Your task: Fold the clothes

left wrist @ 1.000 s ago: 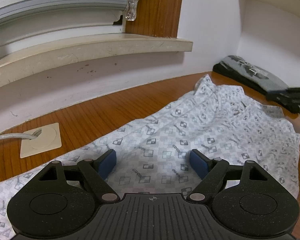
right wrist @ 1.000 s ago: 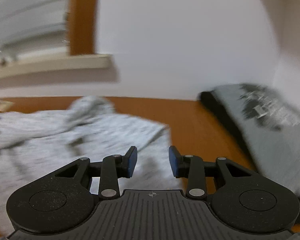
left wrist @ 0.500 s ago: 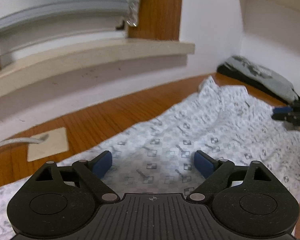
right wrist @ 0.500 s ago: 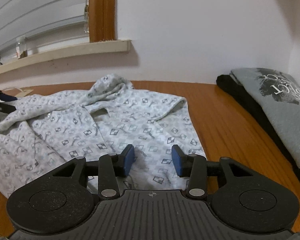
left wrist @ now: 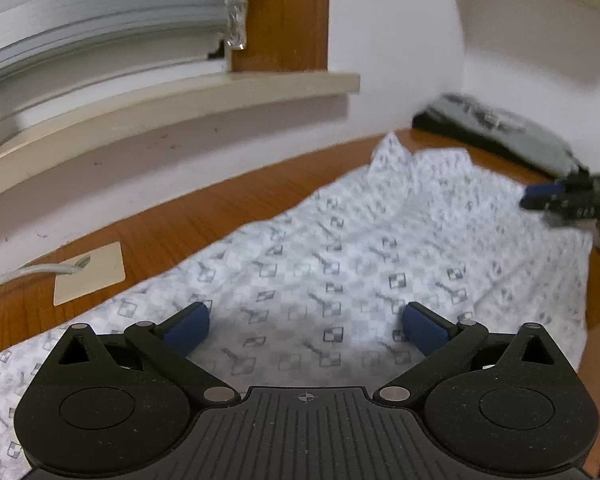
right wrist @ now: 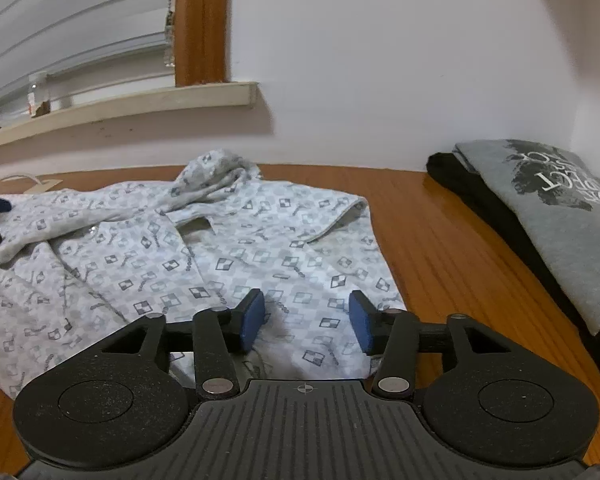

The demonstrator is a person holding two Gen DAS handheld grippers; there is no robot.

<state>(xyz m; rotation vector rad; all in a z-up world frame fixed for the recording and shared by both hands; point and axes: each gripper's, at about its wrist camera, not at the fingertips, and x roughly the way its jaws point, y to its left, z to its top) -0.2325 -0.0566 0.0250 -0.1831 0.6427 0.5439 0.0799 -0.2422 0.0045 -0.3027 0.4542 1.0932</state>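
One patterned garment (right wrist: 228, 248) spread flat on wooden worktop (right wrist: 440, 232), under both tongs, held by neither. Left tongs (left wrist: 306, 326) opening, wider than a second ago; right tongs (right wrist: 306, 322) opening too, nothing pinched, now lower over cloth. Beyond, folded grey shirt (right wrist: 560, 208) stacked on black one.

Left view is motion-blurred: shirt (left wrist: 340, 264) print unreadable; right gripper (left wrist: 556, 200) cut by frame edge (jaws not readable there). Grey folded top (right wrist: 560, 216) runs off-frame right.
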